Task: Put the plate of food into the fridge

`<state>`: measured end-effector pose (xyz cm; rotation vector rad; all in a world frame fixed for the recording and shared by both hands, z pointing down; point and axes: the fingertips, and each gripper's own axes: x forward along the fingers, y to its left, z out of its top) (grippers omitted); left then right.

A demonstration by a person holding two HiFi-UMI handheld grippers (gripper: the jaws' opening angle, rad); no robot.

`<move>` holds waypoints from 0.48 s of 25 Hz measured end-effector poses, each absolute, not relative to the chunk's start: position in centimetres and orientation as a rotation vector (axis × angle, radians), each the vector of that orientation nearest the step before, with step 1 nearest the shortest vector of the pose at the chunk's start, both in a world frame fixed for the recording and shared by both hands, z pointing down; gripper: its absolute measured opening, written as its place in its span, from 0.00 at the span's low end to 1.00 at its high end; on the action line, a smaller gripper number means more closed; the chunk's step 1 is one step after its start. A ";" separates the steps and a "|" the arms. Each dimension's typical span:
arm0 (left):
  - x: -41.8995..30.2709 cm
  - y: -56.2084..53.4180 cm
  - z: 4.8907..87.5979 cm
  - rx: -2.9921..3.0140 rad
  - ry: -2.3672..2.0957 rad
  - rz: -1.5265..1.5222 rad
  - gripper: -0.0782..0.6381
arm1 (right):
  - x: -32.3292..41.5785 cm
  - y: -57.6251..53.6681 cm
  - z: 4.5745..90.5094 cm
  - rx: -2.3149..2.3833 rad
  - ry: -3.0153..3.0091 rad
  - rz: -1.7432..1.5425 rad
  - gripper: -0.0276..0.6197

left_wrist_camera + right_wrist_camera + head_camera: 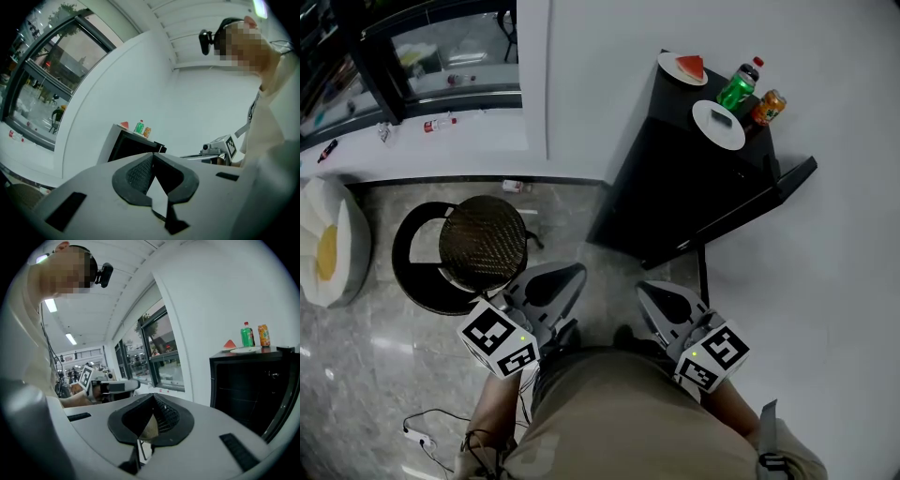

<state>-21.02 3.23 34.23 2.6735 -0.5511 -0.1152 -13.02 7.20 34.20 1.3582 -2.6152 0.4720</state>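
Marble floor (356, 375), white wall (600, 75). Stool (483, 242) at left, near the black fridge (675, 187). On the fridge top: plate (682, 68) with a red slice, bottle (736, 89), can (769, 108), second plate (718, 124). Left tool (555, 283) and right tool (664, 300) are both closed tight, empty, well apart from the plate.

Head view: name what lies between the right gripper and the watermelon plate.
Head view shows only floor and the black fridge itself between the right gripper and the watermelon plate on top.
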 end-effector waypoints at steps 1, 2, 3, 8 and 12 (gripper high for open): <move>-20.9 3.0 34.3 2.673 -0.552 -0.111 0.13 | -12.7 7.0 34.3 1.367 -2.620 0.492 0.08; -20.8 2.8 34.3 2.674 -0.554 -0.106 0.13 | -12.4 6.7 34.4 1.375 -2.626 0.508 0.08; -20.5 2.6 34.3 2.675 -0.556 -0.100 0.13 | -12.0 6.5 34.4 1.382 -2.630 0.519 0.08; -18.7 1.9 34.1 2.691 -0.557 -0.042 0.13 | -10.1 5.7 34.8 1.394 -2.645 0.565 0.08; -16.2 1.5 33.9 2.719 -0.550 0.022 0.13 | -8.3 5.2 34.9 1.376 -2.691 0.621 0.08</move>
